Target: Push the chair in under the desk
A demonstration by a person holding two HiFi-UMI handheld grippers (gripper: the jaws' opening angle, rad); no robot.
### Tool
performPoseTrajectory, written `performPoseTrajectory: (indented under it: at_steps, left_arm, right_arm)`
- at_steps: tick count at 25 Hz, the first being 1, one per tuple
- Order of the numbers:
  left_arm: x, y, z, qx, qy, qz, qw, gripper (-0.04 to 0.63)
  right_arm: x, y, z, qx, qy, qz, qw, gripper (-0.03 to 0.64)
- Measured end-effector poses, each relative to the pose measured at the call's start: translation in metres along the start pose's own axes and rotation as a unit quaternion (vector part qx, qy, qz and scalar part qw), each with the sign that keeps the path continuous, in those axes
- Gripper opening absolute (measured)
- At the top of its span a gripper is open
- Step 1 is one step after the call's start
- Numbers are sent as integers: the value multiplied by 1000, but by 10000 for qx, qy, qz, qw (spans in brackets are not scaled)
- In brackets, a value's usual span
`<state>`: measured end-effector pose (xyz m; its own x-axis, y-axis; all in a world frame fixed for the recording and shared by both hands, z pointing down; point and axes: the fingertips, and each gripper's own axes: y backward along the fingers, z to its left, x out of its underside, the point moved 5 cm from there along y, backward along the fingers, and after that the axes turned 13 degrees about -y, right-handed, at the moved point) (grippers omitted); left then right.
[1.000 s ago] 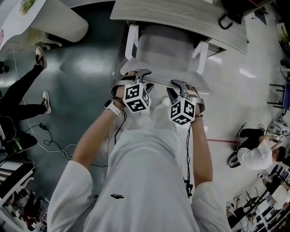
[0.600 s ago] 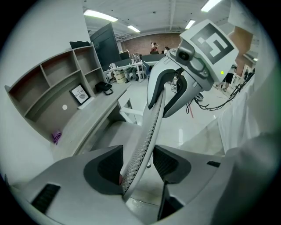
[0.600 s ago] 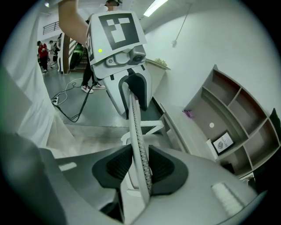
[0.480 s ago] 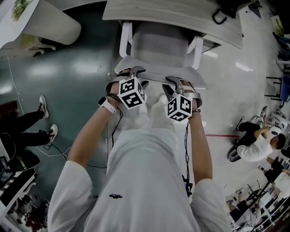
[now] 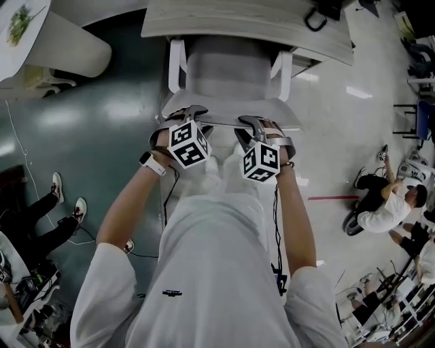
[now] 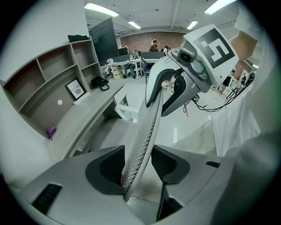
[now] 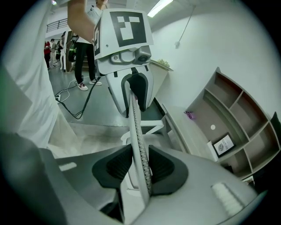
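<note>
Overhead, one chair, white-framed with a grey seat, stood with the front of its seat beneath the near edge of a pale wood-grain desk, its backrest out toward the person. Left gripper: jaws closing astride the backrest's perforated top edge, which touched one pad and stood clear of the other. Right gripper: both pads clamped on that same edge, further along. Floor: glossy, grey-green to the left and paler to the right, bearing a short red line and a loose cable. Shelving unit on the desk: open compartments holding a framed card. Second white table at upper left. Bystanders: sneakered legs at left, a crouched person at right.
</note>
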<state>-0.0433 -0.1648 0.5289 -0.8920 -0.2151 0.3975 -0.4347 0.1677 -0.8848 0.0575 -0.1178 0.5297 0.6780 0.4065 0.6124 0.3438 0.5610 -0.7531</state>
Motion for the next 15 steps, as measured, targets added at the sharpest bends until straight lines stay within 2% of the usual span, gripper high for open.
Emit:
performPoseTrajectory:
  at_steps: [3,7,12,15]
  left_arm:
    - [-2,-1,1,-45,-25,-12,10000,193]
    - [-3,-1,2,183,71,131,9997,193]
    - [-2,4,-5,-28,102,129,9999,195]
    - [-5,1,0,-28,141,129,9998,197]
  right_arm:
    - [1,1,-2,-4,-14,1,10000,129]
    - [1,2,-2,-8,-55,48,10000,129]
    - [-1,4,4,7,-32,31,10000,129]
    - [1,5,-2,-15,-25,21,10000,130]
